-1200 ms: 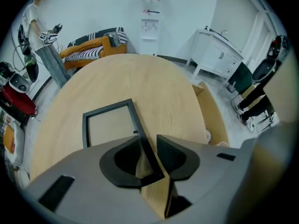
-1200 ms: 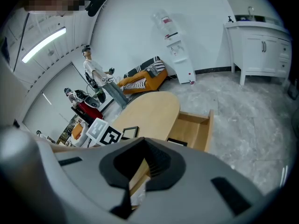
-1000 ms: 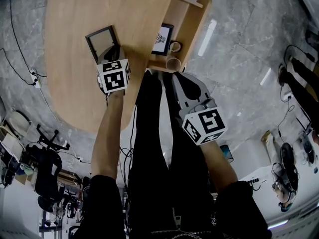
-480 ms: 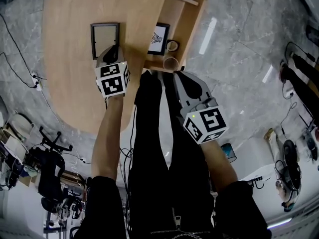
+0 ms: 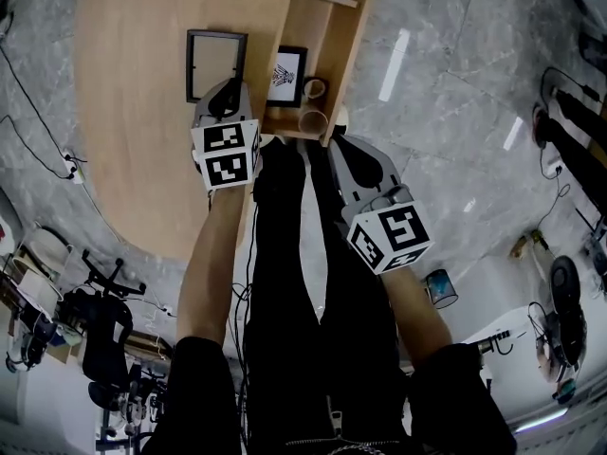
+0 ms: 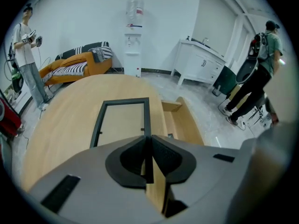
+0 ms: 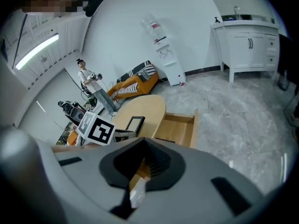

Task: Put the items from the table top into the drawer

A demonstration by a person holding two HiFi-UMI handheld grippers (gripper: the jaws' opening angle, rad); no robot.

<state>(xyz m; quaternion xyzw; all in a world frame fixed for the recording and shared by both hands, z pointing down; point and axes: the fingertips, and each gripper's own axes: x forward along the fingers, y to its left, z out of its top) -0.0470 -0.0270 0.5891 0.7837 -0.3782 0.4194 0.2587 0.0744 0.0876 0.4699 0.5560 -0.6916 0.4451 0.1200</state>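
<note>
A dark picture frame (image 5: 216,64) (image 6: 124,125) lies on the oval wooden table (image 5: 142,112), close to its right edge. My left gripper (image 5: 228,88) (image 6: 146,141) has closed within the last second and is shut on the frame's near right edge. The open drawer (image 5: 351,45) (image 7: 180,125) sticks out at the table's right side. It holds a framed zebra picture (image 5: 286,74), a small cup (image 5: 314,89) and a cylinder (image 5: 313,121). My right gripper (image 5: 343,145) (image 7: 142,164) hangs before the drawer's near end, shut, with nothing in it.
My legs in black trousers (image 5: 294,282) stand between the arms, against the table's near edge. Cables (image 5: 38,112) run over the grey floor to the left. Farther off are a person (image 6: 25,55), a striped sofa (image 6: 74,66), a water dispenser (image 6: 133,36) and white cabinets (image 6: 201,64).
The picture frame, askew before, now lies square and nearer the drawer. My left gripper has moved right with it. The right gripper has hardly shifted.
</note>
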